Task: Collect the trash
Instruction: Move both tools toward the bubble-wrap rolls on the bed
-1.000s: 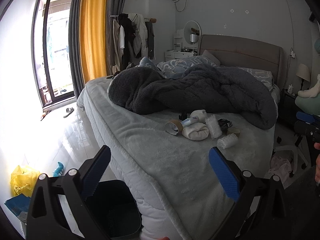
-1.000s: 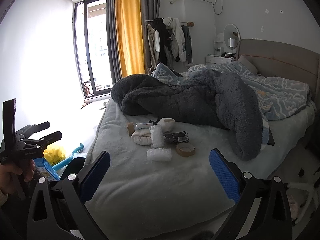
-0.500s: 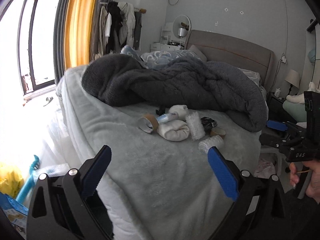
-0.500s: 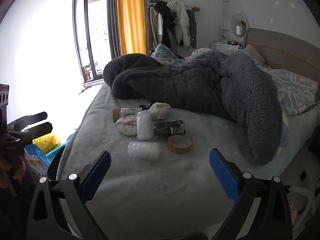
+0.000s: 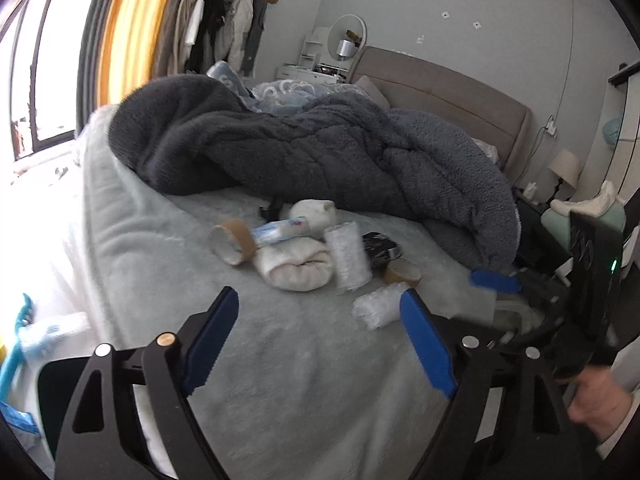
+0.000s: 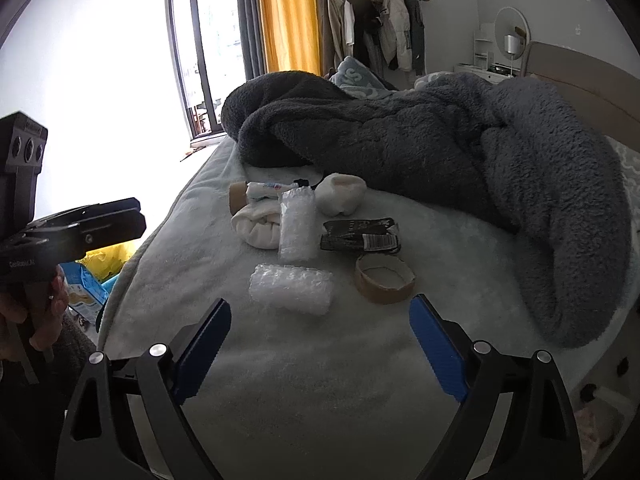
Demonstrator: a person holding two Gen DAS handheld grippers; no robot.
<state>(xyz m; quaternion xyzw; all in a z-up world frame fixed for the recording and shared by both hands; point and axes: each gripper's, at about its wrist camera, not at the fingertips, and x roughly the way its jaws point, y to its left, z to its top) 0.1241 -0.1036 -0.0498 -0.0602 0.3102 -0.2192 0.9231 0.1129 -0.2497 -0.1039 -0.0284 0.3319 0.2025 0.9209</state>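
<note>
Pale bedding on the bed (image 5: 304, 364) is seen from the left wrist, with the left claw (image 5: 316, 344) spread wide and empty above it; a bubble-wrap roll (image 5: 378, 306) lies just ahead. From the right wrist, the right claw (image 6: 320, 346) (also open, empty) is held before the same roll (image 6: 292, 288), a tape ring (image 6: 384, 278) beside it.

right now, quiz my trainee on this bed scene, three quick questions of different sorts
1. True or false: the right tool is shut on the bubble wrap roll.
2. Which lies nearest the right tool? A) black wrapper B) bubble wrap roll C) rolled white cloth
3. Fill in: the brown tape ring lies on the ____, clear of the grey blanket.

Key: 1 false, both it and the left tool are open and empty; 2 B; 3 bed.
</note>
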